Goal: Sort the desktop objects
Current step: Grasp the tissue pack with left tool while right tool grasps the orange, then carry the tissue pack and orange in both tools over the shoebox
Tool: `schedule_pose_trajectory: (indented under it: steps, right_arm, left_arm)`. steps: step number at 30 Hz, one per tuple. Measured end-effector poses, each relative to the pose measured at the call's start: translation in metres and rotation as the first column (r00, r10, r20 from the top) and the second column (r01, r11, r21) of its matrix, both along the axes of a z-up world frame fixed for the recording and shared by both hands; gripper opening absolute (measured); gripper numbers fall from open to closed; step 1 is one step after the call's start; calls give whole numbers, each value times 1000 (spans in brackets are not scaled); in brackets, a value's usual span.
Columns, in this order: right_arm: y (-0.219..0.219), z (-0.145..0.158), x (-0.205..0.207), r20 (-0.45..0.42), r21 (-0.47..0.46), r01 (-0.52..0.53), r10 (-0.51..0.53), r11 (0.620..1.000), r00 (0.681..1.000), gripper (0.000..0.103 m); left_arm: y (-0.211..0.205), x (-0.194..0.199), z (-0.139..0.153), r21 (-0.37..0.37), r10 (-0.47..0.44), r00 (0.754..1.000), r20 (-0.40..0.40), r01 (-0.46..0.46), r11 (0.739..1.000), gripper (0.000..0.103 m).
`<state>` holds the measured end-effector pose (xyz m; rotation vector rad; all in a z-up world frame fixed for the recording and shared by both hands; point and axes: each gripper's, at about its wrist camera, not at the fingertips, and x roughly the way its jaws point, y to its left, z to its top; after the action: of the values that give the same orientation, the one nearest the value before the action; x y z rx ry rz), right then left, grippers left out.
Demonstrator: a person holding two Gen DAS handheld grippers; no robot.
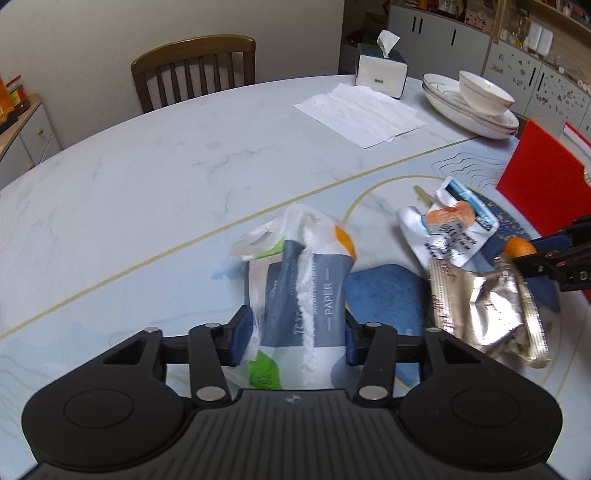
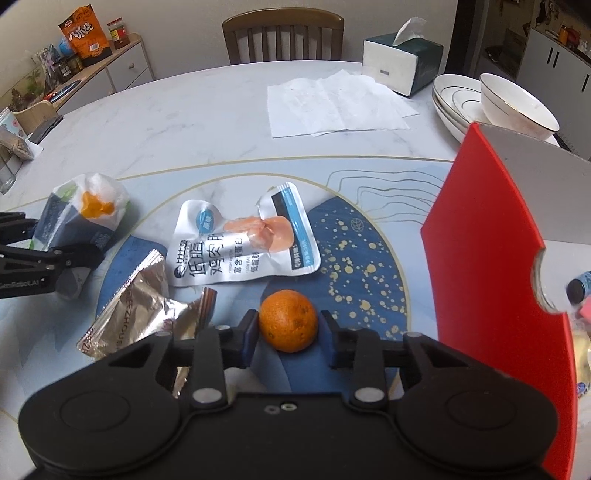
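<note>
My left gripper point(image 1: 299, 332) is shut on a grey and white tissue pack point(image 1: 303, 291) marked PAPUR, which also shows in the right wrist view point(image 2: 79, 218). My right gripper point(image 2: 288, 334) has its pads on both sides of a small orange point(image 2: 288, 319), which rests on the blue table pattern. A white chicken snack pouch point(image 2: 240, 240) lies just beyond the orange, and a crumpled silver wrapper point(image 2: 140, 310) lies to its left. In the left wrist view the pouch point(image 1: 448, 229) and wrapper point(image 1: 480, 310) lie to the right of the pack.
A red box point(image 2: 491, 258) stands at the right, close to my right gripper. White bowls and plates point(image 2: 491, 107), a tissue box point(image 2: 402, 62) and flat paper napkins point(image 2: 332, 103) sit at the far side. A wooden chair point(image 2: 282, 35) stands behind the table.
</note>
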<state>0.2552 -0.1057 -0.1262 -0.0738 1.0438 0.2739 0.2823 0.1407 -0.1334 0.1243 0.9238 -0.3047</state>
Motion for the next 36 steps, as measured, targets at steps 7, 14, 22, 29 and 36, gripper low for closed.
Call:
schedule_pose_trajectory:
  steps: [7, 14, 22, 29, 36]
  right_arm:
    - [-8, 9, -15, 29, -2, -18, 18, 1000, 999, 32]
    - [-18, 22, -32, 46, 27, -45, 44, 999, 998, 32]
    - [-31, 41, -51, 57, 58, -73, 70, 996, 996, 32]
    - [-46, 55, -66, 75, 80, -80, 74, 994, 994, 32]
    - [-63, 71, -76, 100, 108, -89, 79, 990, 992, 32]
  left_arm:
    - [-7, -25, 7, -23, 26, 1000, -10, -26, 999, 36]
    - [-12, -52, 19, -57, 67, 998, -8, -67, 996, 35]
    - [-28, -83, 40, -88, 101, 995, 2, -100, 991, 35]
    - [-51, -102, 59, -119, 115, 993, 24, -111, 987, 35]
    - [-71, -114, 73, -143, 117, 993, 32, -111, 983, 35]
